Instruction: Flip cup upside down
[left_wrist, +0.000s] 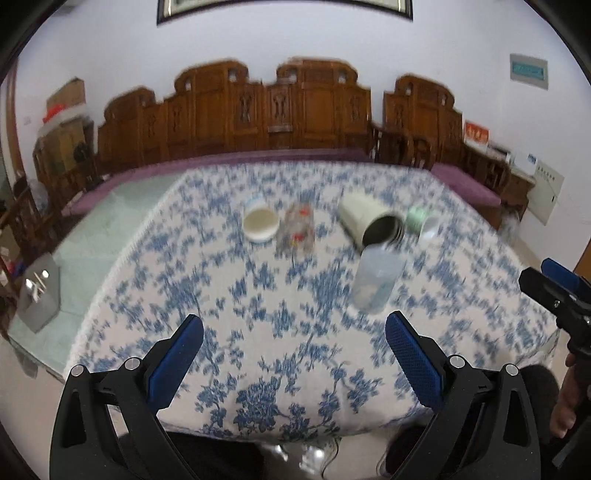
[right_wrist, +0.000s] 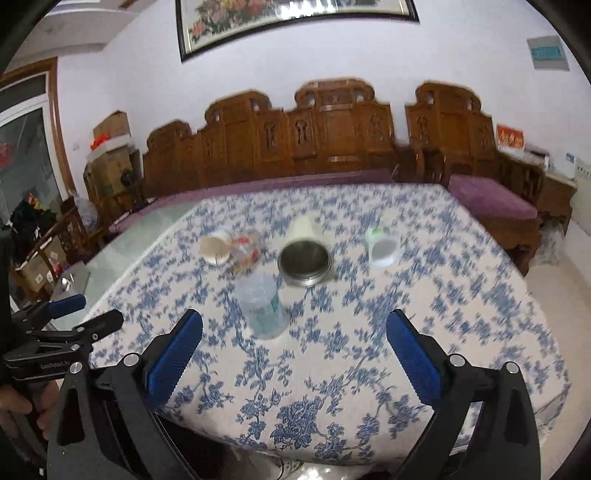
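You're hovering w/ both grippers spread wide, left gripper (left_wrist: 294, 332) & right gripper (right_wrist: 294, 330) gripping nothing; clear plastic cup (right_wrist: 261, 306) sitting untouched on tablecloth (right_wrist: 332, 369), flip not begun

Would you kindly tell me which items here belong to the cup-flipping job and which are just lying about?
For the job:
- clear plastic cup, upright and nearest, the likeliest target
- left tool, open
- right tool, open

Lying about, or possibly later cups:
- cream tumbler, on its side
- printed glass
- white cup
- green cup
- floral tablecloth
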